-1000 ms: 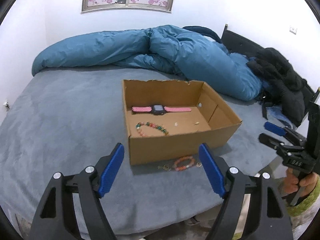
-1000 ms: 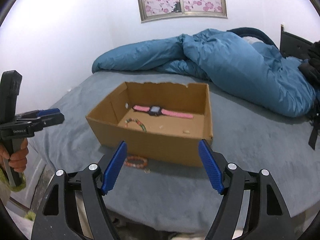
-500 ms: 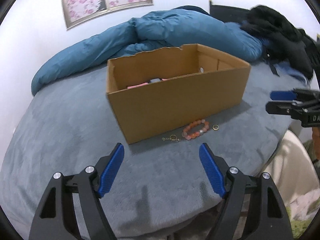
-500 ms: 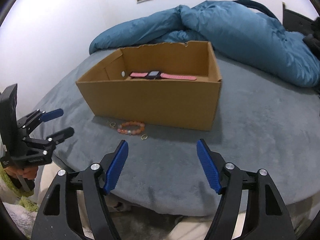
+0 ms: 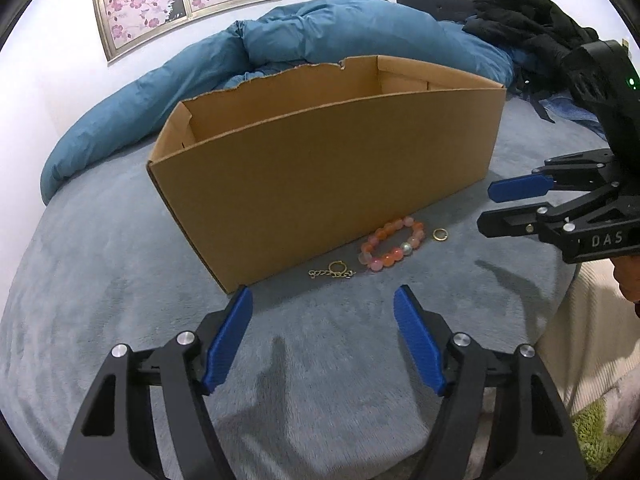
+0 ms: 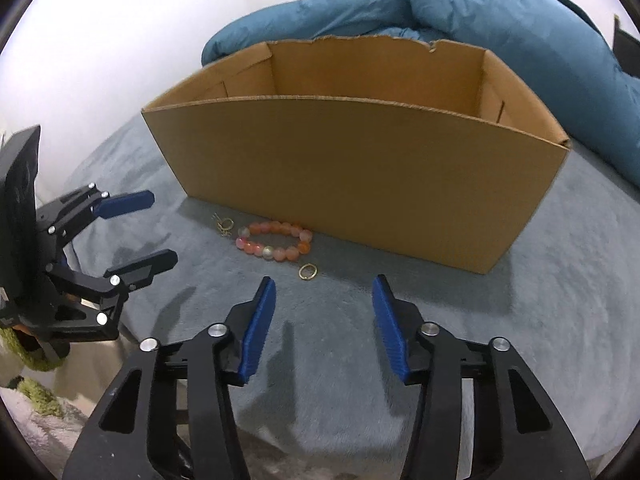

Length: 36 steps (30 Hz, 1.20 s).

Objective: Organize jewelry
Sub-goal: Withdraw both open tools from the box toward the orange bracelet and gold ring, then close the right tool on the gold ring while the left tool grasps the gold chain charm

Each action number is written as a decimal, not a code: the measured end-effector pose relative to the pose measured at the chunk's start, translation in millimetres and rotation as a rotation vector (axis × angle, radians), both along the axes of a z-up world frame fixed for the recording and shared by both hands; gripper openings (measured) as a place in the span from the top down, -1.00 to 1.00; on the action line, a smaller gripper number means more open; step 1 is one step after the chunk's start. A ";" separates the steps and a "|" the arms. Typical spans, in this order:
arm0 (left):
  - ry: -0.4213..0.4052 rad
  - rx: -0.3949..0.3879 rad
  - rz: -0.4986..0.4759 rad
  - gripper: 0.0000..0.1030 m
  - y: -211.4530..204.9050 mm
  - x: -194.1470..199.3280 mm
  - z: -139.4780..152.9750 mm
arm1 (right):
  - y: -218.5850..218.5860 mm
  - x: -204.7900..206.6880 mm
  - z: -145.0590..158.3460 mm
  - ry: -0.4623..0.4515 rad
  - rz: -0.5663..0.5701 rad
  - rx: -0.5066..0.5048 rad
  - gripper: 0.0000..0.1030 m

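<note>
An orange and pink bead bracelet (image 5: 393, 244) (image 6: 274, 240) lies on the grey bed in front of a cardboard box (image 5: 320, 168) (image 6: 360, 168). A gold ring (image 5: 439, 234) (image 6: 307, 271) lies to its right and a small gold chain with a ring (image 5: 333, 271) (image 6: 224, 225) to its left. My left gripper (image 5: 323, 304) (image 6: 138, 228) is open and empty, low over the bed just short of the chain. My right gripper (image 6: 323, 292) (image 5: 486, 208) is open and empty, just short of the gold ring. The box's inside is hidden.
A blue duvet (image 5: 320, 36) (image 6: 500, 12) lies heaped behind the box. Black clothing (image 5: 532, 12) is piled at the back right. The bed's edge (image 5: 560, 304) runs close to both grippers, with a green rug (image 5: 600, 428) below.
Both grippers have dropped lower and moved in toward the jewelry in front of the box. The box's inside, with the pink watch, has gone out of sight.
</note>
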<state>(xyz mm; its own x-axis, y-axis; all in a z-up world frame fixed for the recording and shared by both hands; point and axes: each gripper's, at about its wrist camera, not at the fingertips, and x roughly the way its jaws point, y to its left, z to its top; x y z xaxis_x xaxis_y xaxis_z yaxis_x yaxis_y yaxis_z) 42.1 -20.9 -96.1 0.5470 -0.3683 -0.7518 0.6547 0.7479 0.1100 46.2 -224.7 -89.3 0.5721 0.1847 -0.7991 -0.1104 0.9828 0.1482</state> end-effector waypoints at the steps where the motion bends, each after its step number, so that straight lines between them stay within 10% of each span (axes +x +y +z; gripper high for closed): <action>1: 0.003 0.001 0.000 -0.37 -0.5 1.2 -0.8 | -0.5 1.0 -0.2 -0.001 0.004 0.002 0.11; 36: 0.041 -0.040 0.015 -0.37 -3.3 13.5 -4.9 | 1.2 13.8 -3.8 0.002 0.033 -0.007 0.11</action>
